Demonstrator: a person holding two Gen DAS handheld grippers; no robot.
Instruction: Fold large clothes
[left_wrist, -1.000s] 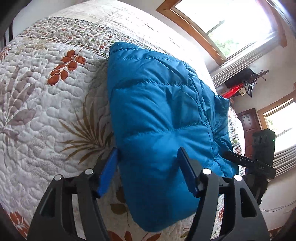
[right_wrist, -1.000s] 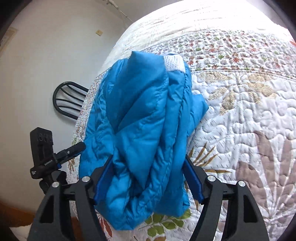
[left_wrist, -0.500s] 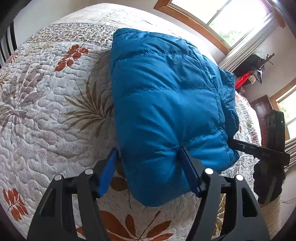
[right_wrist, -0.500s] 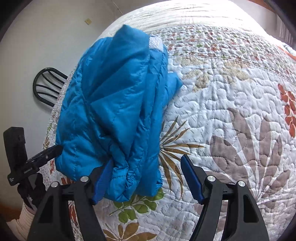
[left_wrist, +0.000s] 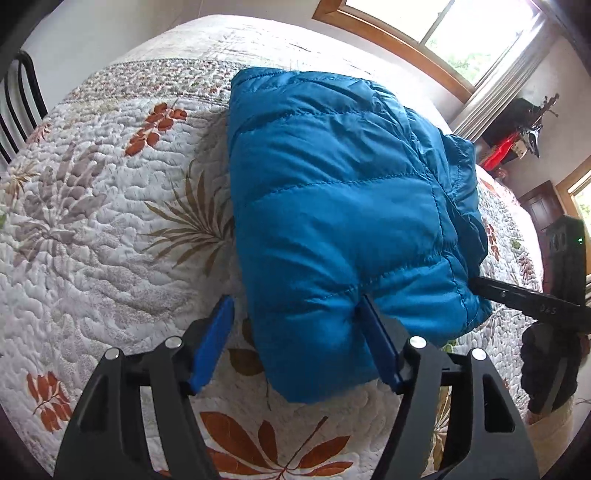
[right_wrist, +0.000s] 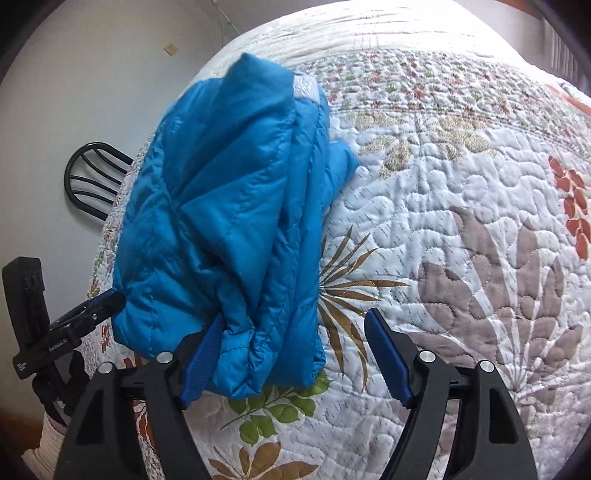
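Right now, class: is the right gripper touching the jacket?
Touching. The right wrist view shows the jacket bulging over one finger of the open right gripper.

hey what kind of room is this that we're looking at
Most likely a bedroom in a home. A folded blue puffer jacket lies on a bed covered by a leaf-patterned quilt, with a wood-framed window behind it and a black chair beside the bed.

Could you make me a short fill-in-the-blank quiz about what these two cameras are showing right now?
1. The folded jacket is colored ____.
2. It lies on a quilt stitched with a pattern of ____.
3. Both the left tool and the right tool have their jaws ____.
4. Beyond the bed's far edge in the right camera stands a black ____.

Missing words: blue; leaves; open; chair
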